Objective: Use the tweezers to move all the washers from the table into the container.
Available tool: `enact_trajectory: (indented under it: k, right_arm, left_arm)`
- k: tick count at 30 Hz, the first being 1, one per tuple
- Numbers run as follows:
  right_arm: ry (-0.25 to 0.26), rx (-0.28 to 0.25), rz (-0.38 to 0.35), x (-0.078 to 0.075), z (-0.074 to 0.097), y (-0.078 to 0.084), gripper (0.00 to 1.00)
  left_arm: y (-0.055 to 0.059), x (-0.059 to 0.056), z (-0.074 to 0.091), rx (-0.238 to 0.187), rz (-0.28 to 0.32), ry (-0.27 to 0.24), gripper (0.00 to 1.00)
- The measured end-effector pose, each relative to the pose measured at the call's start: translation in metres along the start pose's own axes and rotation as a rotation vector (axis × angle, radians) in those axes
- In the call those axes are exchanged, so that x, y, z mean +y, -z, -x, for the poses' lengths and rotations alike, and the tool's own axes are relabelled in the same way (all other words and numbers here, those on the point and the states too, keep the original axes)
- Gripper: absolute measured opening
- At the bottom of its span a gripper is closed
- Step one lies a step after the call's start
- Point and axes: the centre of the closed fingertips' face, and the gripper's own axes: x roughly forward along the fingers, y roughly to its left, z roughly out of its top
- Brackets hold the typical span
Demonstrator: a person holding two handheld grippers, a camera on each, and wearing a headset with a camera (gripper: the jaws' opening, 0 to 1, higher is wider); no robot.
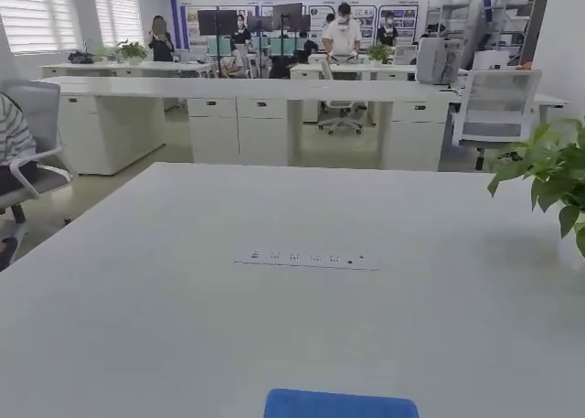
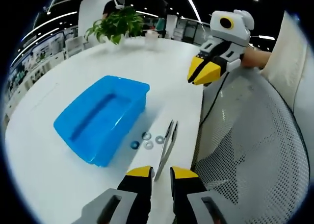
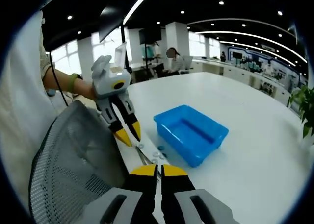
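The head view looks far out over the table (image 1: 183, 326). Both gripper views sit low and near by its edge, and both see the blue tub (image 2: 100, 117).

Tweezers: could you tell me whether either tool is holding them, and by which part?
Nothing is held: the tweezers lie free on the table, and both the left tool and the right tool are empty.

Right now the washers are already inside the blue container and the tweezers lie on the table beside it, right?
No. The washers lie on the table, outside the blue container, between it and the tweezers; the left gripper view shows this. The tweezers do lie on the table beside it.
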Motion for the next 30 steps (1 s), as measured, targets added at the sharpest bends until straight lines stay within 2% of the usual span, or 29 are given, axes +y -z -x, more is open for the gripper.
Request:
enact_trajectory:
  k: [1, 4, 6, 7, 12, 13, 17, 21, 24, 27, 30]
  right_arm:
    - [-0.004, 0.020, -0.005, 0.000, -0.001, 0.004, 0.00]
    - [-0.011, 0.041, 0.002, 0.001, -0.003, 0.008, 0.00]
    - [-0.020, 0.045, 0.002, 0.003, -0.004, 0.007, 0.00]
    - [-0.024, 0.044, -0.020, 0.004, -0.005, 0.006, 0.00]
    - [-0.032, 0.051, -0.004, 0.006, -0.007, 0.006, 0.00]
    - [-0.035, 0.051, -0.002, 0.006, -0.007, 0.006, 0.00]
    - [-0.030, 0.053, 0.003, 0.005, -0.008, 0.005, 0.00]
    - [-0.042, 0.059, 0.014, 0.007, -0.011, 0.005, 0.02]
    - [-0.046, 0.073, 0.035, 0.008, -0.014, 0.005, 0.02]
    - [-0.053, 0.078, 0.047, 0.009, -0.016, 0.005, 0.03]
    - [-0.065, 0.084, 0.053, 0.011, -0.019, 0.006, 0.06]
  left_arm:
    - [0.002, 0.000, -0.001, 0.016, -0.013, 0.001, 0.07]
    - [0.001, 0.000, -0.005, 0.022, -0.019, 0.015, 0.04]
    - [0.006, 0.002, -0.006, 0.065, -0.066, 0.010, 0.04]
    - [0.010, 0.003, -0.007, 0.099, -0.104, 0.007, 0.03]
    - [0.013, 0.004, -0.010, 0.139, -0.174, 0.004, 0.00]
    - [0.016, 0.003, -0.010, 0.165, -0.207, 0.009, 0.00]
    - [0.016, 0.004, -0.011, 0.188, -0.286, -0.010, 0.00]
    - [0.016, 0.004, -0.010, 0.201, -0.325, -0.007, 0.00]
    - [0.014, 0.003, -0.006, 0.196, -0.342, -0.007, 0.00]
    - [0.007, -0.001, 0.003, 0.173, -0.358, -0.007, 0.00]
    - [-0.004, -0.005, 0.015, 0.127, -0.350, -0.009, 0.00]
